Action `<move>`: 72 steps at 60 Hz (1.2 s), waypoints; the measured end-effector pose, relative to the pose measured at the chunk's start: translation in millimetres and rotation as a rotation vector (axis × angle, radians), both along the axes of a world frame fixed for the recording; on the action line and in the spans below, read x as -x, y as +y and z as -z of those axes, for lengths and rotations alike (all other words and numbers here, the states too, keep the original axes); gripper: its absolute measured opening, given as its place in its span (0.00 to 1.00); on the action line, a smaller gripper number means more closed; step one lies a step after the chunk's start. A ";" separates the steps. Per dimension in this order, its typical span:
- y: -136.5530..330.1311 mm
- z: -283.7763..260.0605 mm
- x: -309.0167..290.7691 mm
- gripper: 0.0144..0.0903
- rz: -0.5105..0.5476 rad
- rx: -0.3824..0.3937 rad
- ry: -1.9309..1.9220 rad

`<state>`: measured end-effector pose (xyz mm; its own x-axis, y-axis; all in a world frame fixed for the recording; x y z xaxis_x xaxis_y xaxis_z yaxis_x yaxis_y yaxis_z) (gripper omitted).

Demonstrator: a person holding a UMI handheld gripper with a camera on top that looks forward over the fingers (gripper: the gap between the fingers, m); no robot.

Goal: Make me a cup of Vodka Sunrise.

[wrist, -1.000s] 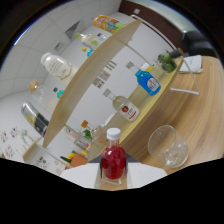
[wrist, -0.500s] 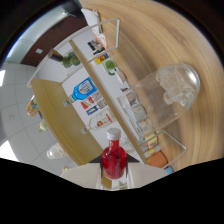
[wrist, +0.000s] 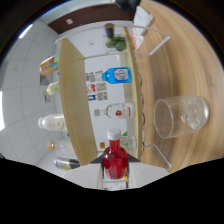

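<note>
We have turned our view further round since a moment ago, so the wooden surface (wrist: pixel 165 90) now stands on its side. Our fingers (wrist: pixel 115 176) grip the small red bottle with a white cap (wrist: pixel 115 157), which stays between them. The clear round glass holding ice (wrist: pixel 180 116) now lies nearer, just beyond the bottle. A blue bottle (wrist: pixel 118 75) sits on the wooden shelf (wrist: pixel 75 95).

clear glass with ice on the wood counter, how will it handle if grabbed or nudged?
Glass looks smooth-walled, so probably slippery and breakable. Ice inside adds weight and may shift. It's wide and low, so likely slides rather than tips. Tongs are shut on the red bottle.
</note>
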<state>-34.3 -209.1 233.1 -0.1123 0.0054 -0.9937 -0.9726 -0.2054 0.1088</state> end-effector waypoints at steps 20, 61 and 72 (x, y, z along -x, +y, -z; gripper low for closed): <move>2.5 -22.9 62.9 0.27 0.023 -0.091 -1.080; 16.3 216.9 128.9 0.27 -0.327 0.293 -1.624; 5.3 218.5 127.9 0.28 -0.352 0.267 -1.648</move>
<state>-162.3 -203.8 14.6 0.9993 0.0333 -0.0195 0.0027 -0.5636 -0.8260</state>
